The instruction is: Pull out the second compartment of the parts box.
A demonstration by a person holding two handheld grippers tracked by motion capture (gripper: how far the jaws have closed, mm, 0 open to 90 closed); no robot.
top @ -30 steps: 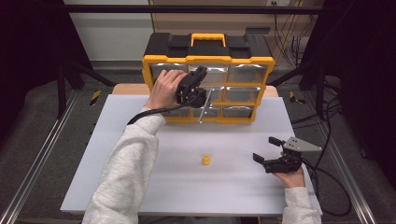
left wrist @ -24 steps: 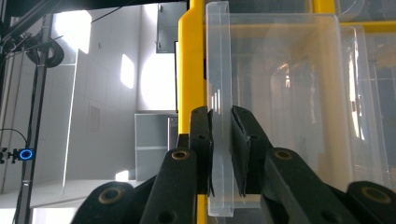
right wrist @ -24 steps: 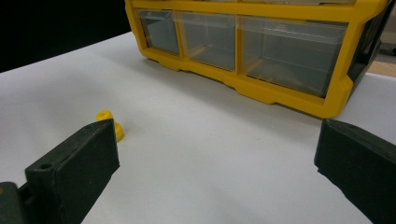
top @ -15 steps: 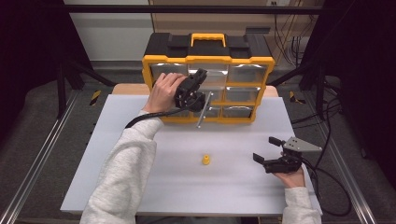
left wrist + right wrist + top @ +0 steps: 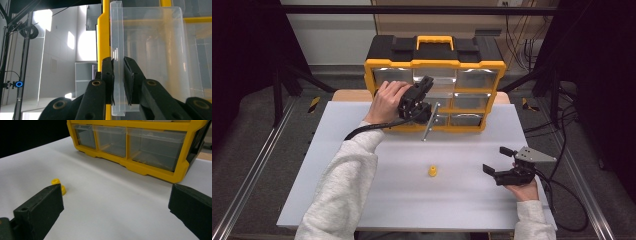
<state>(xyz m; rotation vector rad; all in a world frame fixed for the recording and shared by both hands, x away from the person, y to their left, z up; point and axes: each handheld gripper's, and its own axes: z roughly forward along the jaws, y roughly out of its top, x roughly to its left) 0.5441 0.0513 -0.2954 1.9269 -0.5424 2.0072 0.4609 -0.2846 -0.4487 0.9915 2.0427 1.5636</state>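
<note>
Nearest the person, the right gripper (image 5: 501,163) rests low on the white table (image 5: 362,200), jaws spread wide with nothing between them. Just to its left, apart from it, a small yellow cap-like piece (image 5: 432,171) stands on the bare surface.

Farther back, the left gripper (image 5: 119,75) is clamped on the front lip of a clear plastic drawer (image 5: 430,121), which stands partly drawn out of the yellow-and-black organizer (image 5: 435,65) at the rear of the table. In the left gripper view the pads pinch the thin transparent wall from both sides, jaws nearly together.

Judgement: drawer looks light, stiff, thin-walled and smooth, so it could slip or flex if squeezed off-centre. The front lip is the only practical hold; keep the pull straight along the slot, since a skewed pull would likely bind it in the frame. Contents, if any, cannot be made out.
</note>
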